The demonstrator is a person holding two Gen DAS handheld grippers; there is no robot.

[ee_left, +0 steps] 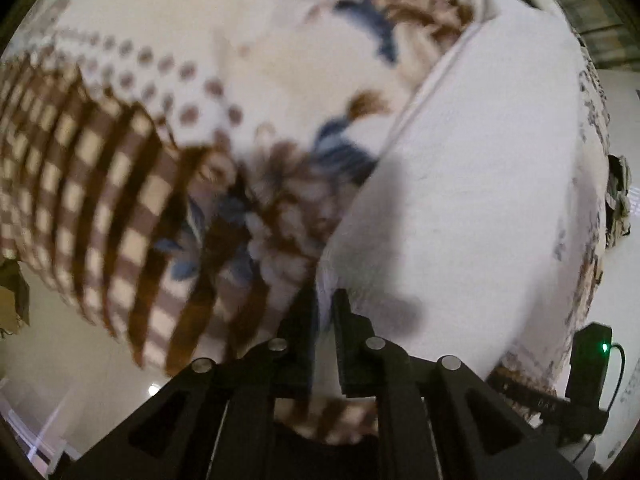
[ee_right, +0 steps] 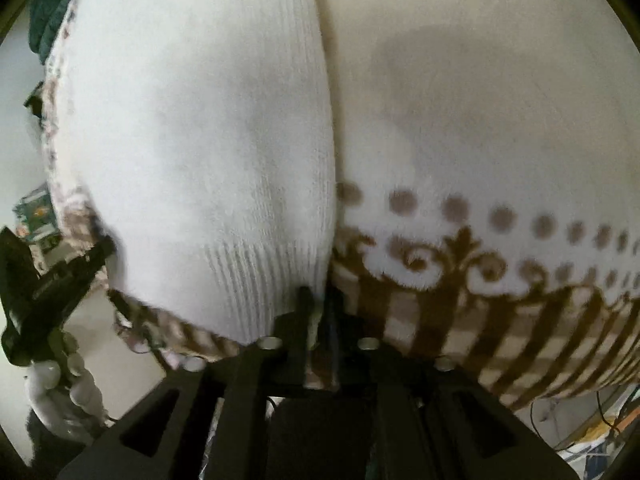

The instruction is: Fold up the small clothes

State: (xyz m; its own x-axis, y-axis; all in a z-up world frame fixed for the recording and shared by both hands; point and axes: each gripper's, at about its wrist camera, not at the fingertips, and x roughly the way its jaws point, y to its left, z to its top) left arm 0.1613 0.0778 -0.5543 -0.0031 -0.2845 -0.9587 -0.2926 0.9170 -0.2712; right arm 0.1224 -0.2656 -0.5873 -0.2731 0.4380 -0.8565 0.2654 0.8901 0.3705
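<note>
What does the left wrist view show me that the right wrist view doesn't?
Only the left wrist view shows the blanket's blue and brown flower print, and the right gripper's black body with a green light at the edge.

Only the right wrist view shows the white knit garment's ribbed hem up close, the blanket's scroll border, a dark green cloth at top left, and the left gripper with a gloved hand.

Both show the patterned blanket and each gripper's jaws closed on the garment's edge: left gripper, right gripper.
</note>
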